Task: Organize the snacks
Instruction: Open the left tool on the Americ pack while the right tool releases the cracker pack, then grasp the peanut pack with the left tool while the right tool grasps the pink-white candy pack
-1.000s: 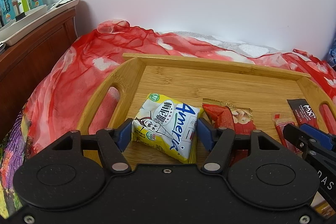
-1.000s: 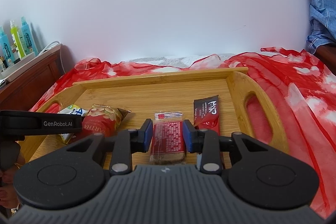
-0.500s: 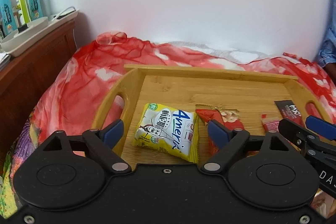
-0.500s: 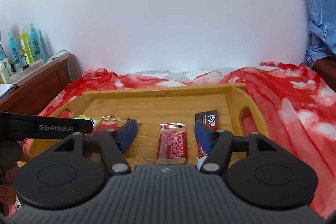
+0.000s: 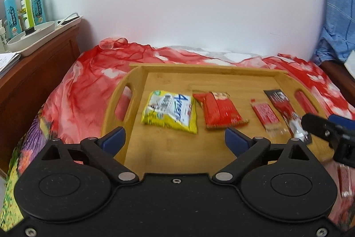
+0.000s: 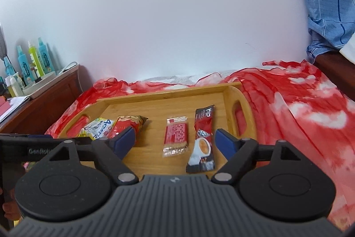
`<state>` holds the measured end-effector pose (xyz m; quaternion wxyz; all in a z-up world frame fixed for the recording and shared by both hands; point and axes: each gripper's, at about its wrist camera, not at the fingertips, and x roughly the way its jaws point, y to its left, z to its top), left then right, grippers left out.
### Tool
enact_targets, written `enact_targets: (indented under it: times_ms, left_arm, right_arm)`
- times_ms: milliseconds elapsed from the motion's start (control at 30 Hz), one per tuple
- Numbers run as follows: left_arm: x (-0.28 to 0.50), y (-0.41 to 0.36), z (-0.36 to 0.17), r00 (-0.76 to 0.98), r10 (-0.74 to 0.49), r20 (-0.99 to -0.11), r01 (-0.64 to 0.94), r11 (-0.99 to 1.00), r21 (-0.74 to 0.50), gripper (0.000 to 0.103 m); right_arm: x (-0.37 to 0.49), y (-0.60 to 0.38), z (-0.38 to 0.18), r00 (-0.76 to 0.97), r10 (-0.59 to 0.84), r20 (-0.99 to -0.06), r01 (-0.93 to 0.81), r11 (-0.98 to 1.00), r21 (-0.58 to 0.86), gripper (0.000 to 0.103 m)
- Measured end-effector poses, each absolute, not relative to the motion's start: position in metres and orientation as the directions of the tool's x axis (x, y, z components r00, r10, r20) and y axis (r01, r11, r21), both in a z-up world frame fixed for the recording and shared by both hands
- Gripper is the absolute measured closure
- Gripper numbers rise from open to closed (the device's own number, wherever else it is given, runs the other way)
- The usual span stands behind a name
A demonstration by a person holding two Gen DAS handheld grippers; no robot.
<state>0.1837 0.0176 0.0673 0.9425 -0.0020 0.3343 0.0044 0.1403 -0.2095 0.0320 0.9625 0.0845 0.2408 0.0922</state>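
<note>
Tray [image 5: 137,74]: four packets in a row. Left gripper [image 5: 175,139], right gripper [image 6: 175,141]: jaws opening, empty. Risk: the nearest sachet [image 6: 203,139], perhaps, snagged by a stray finger.

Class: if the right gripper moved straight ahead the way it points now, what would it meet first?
Probably the small red wafer packet on the wooden tray, ahead of the right gripper, whose empty jaws are opening; depth is uncertain.

Each camera sits on a gripper and looks forward and down, close over the wooden tray [image 5: 137,79]. The left view looks from the tray's left end, the right view from its right end [image 6: 248,110]. Both show the whole tray and the white wall [image 6: 166,26].
</note>
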Motion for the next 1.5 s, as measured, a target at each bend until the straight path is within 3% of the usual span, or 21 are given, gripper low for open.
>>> enact_targets:
  times_ms: [633,767,833,967,1100,1200,1500]
  left_arm:
    - [0.093,0.049,0.043,0.796,0.026,-0.605,0.002,0.999,0.046,0.005]
    - [0.083,0.057,0.037,0.794,0.022,-0.608,0.003,0.999,0.040,0.011]
    - [0.078,0.059,0.036,0.796,0.020,-0.605,0.009,0.999,0.045,0.023]
    - [0.074,0.061,0.035,0.798,0.018,-0.602,0.014,0.999,0.048,0.031]
    - [0.074,0.065,0.034,0.791,0.013,-0.611,0.003,1.000,0.025,0.040]
    - [0.076,0.069,0.033,0.791,0.020,-0.611,-0.022,1.000,0.004,0.052]
    - [0.083,0.070,0.028,0.783,0.026,-0.622,-0.043,0.999,-0.012,0.051]
  right_arm:
    - [0.062,-0.197,0.001,0.863,0.141,-0.485,-0.115,0.990,0.084,0.011]
    - [0.052,-0.196,-0.002,0.864,0.130,-0.487,-0.109,0.992,0.071,0.011]
    - [0.048,-0.195,-0.004,0.868,0.108,-0.484,-0.091,0.994,0.059,0.014]
    - [0.047,-0.195,-0.005,0.870,0.101,-0.482,-0.082,0.995,0.061,0.023]
    - [0.049,-0.196,-0.006,0.872,0.086,-0.481,-0.058,0.996,0.072,0.048]
    - [0.049,-0.194,-0.006,0.875,0.085,-0.476,-0.056,0.996,0.075,0.055]
    - [0.054,-0.178,-0.013,0.870,0.096,-0.484,-0.086,0.995,0.043,0.055]
